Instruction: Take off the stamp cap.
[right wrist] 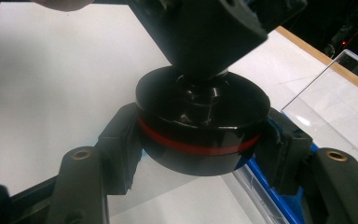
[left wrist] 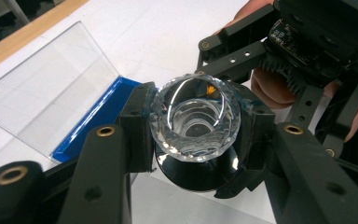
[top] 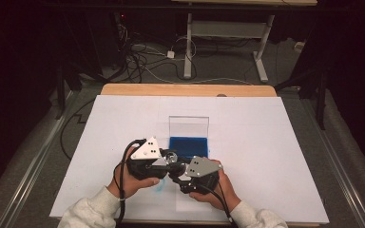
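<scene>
The counter is seen by the high view from above its near edge, facing forward and down, far enough off that the whole white sheet and the floor beyond are taken in. The left gripper view is set just behind that gripper's own fingers and is aimed along them, very close to the faceted glass piece held there. The right gripper view is placed likewise behind its fingers, close on the black disc. The clear lid and blue tray are shared by all three views; the joined glass and disc are shared by both gripper views.
</scene>
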### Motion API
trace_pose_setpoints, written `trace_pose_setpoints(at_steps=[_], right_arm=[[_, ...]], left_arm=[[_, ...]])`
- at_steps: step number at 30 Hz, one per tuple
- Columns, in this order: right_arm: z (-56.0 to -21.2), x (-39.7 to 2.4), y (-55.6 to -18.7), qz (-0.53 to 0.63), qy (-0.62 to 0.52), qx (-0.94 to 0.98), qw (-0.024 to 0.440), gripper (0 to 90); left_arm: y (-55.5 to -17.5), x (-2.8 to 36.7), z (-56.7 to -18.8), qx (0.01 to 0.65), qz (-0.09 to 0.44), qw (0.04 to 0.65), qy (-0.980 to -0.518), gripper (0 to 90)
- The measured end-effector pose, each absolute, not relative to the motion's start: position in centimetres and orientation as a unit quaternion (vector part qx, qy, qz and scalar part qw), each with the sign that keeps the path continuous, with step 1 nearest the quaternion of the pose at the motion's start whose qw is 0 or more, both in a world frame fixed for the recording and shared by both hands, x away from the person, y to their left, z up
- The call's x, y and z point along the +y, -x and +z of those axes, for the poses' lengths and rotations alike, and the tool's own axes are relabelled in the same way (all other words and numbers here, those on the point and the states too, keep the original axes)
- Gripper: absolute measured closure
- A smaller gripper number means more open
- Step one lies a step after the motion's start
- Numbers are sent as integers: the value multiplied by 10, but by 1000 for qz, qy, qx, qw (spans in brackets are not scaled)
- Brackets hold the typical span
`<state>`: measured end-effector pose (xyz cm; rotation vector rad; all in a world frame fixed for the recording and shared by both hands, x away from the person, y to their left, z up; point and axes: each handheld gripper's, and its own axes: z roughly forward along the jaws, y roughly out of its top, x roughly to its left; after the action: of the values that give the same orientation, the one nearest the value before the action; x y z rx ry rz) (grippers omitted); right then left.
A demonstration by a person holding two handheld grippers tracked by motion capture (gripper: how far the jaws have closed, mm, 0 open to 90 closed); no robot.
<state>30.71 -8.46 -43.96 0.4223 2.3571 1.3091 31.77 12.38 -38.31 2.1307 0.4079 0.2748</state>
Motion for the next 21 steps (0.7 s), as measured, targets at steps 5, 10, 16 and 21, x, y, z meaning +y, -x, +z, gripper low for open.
trace_pose_setpoints(at_steps=[5, 10, 16, 21], right_arm=[[-438, -85, -307, 477, -159, 842, 196, 389], [-438, -86, -306, 480, -165, 841, 187, 390], [-436, -87, -305, 486, -171, 838, 181, 389], [-434, -87, -303, 484, -166, 837, 192, 389]], left_arm=[[-314, 123, -382, 165, 125, 464, -862, 548], [-310, 122, -382, 158, 142, 464, -860, 549], [-309, 123, -382, 159, 144, 474, -854, 549], [-314, 132, -384, 167, 114, 493, -846, 550]])
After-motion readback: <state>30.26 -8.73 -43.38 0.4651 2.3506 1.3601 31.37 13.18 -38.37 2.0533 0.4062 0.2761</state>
